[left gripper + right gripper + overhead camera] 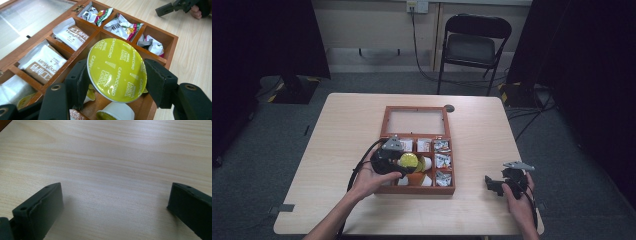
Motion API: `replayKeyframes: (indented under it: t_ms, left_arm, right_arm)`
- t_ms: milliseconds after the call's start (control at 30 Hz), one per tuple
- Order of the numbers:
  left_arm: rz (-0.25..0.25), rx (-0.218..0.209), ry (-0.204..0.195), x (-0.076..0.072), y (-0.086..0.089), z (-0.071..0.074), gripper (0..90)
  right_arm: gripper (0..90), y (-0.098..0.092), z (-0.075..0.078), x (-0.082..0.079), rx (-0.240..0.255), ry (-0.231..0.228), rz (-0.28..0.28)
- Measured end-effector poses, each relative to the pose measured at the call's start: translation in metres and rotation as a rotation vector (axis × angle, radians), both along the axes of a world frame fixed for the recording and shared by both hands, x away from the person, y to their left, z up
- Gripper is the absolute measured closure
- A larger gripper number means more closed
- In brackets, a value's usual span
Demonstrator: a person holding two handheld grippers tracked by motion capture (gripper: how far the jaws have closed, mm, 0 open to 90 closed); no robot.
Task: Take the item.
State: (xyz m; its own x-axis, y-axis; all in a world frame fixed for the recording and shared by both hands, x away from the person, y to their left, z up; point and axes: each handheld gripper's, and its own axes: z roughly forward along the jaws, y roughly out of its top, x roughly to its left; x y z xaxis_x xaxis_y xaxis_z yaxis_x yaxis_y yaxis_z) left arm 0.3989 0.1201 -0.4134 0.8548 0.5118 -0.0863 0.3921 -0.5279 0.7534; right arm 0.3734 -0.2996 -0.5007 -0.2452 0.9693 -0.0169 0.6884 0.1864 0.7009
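**Capsule clamped over the box**

While my left hand-held gripper point(398, 159) hangs over the near-left part of the wooden box point(450, 189), it holds a yellow-lidded coffee capsule point(408, 161); my right hand-held gripper point(495, 185) sits off to the right, low over the bare counter point(347, 125), well apart from the box.

Looking along my left jaws, they press either side of the capsule point(116, 70), its lid reading Cappuccino. Beyond it lie white sachets point(43, 63) and crumpled packets point(124, 26) in separate compartments; below it rest other capsules point(115, 113).

Looking along my right jaws, they stand wide apart, nothing between them, just over the pale wood point(112, 157).
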Motion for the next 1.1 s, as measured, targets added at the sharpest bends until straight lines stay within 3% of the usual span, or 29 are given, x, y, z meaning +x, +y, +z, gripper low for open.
replayKeyframes:
  t_ms: [300,700,1100]
  left_arm:
    - [0.002,-0.019,-0.025,-0.004,0.008,0.011,39.3]
    - [0.028,-0.042,-0.04,-0.008,0.031,0.022,39.3]
    - [0.086,-0.073,-0.057,-0.003,0.051,0.031,39.3]
  right_arm:
    - [0.0,0.0,0.0,0.0,0.0,0.0,0.0]
    - [0.0,0.0,0.0,0.0,0.0,0.0,0.0]
    - [0.0,0.0,0.0,0.0,0.0,0.0,0.0]
